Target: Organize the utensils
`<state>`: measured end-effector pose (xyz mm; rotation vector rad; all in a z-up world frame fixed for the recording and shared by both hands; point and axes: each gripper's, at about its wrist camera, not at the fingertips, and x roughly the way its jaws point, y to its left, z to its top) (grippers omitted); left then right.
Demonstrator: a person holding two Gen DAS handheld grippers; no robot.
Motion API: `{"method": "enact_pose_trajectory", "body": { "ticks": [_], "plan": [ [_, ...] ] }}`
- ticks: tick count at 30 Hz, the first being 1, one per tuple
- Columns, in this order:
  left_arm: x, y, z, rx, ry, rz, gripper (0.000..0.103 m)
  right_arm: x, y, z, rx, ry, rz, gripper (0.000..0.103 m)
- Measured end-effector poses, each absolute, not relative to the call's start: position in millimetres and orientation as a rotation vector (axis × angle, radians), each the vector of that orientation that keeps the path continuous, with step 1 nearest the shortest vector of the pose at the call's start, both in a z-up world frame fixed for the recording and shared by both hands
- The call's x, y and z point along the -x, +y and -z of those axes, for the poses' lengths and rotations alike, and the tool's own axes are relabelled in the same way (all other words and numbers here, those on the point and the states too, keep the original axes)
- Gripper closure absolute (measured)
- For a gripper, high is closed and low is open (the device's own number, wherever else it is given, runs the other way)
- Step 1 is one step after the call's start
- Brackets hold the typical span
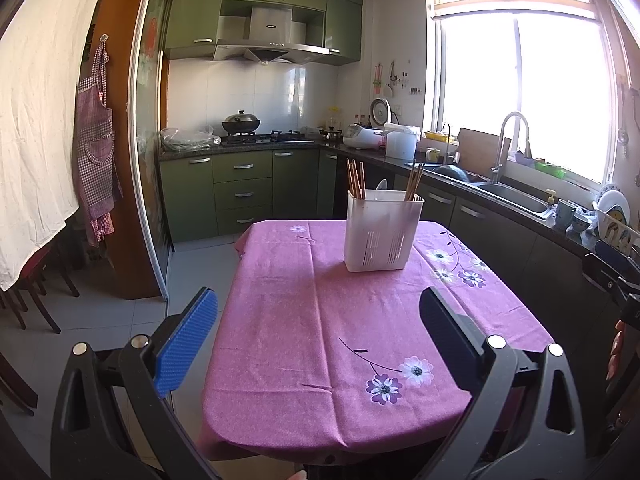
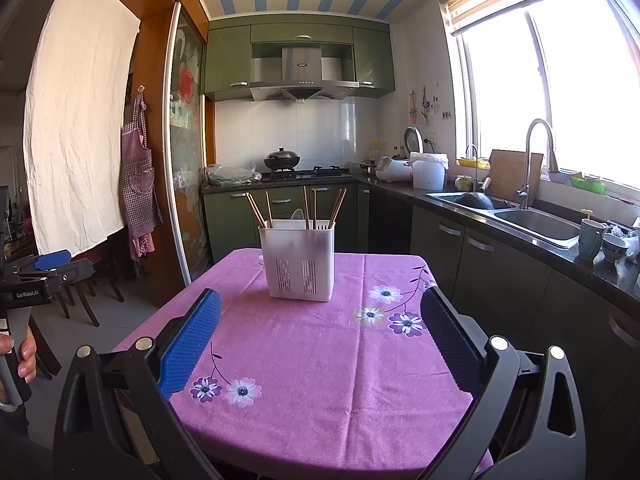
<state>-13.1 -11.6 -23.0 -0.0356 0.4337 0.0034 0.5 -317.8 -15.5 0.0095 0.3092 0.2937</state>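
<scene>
Chopsticks [image 2: 256,211] stand upright with a spoon [image 2: 297,216] in the white holder [image 2: 297,264] on the pink tablecloth [image 2: 320,360]. Left gripper [image 1: 320,320] and right gripper [image 2: 320,320] hover above the near table edge, jaws spread wide, holding nothing.

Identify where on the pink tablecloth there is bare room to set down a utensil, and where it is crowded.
The tablecloth is bare between the white utensil holder and the near edge, and on both sides of the holder. Only the far end is occupied, where the holder stands with chopsticks in it. Both grippers, left and right, are open and empty.
</scene>
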Motion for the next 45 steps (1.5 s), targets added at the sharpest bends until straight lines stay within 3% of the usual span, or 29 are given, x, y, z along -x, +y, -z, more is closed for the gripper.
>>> {"method": "enact_pose_trajectory", "body": {
  "ticks": [45],
  "plan": [
    [11.5,-13.7,27.6,0.022,0.45,0.001,0.007,-4.0,-319.8,21.2,-0.014,0.319,-0.298,0.005]
  ]
}}
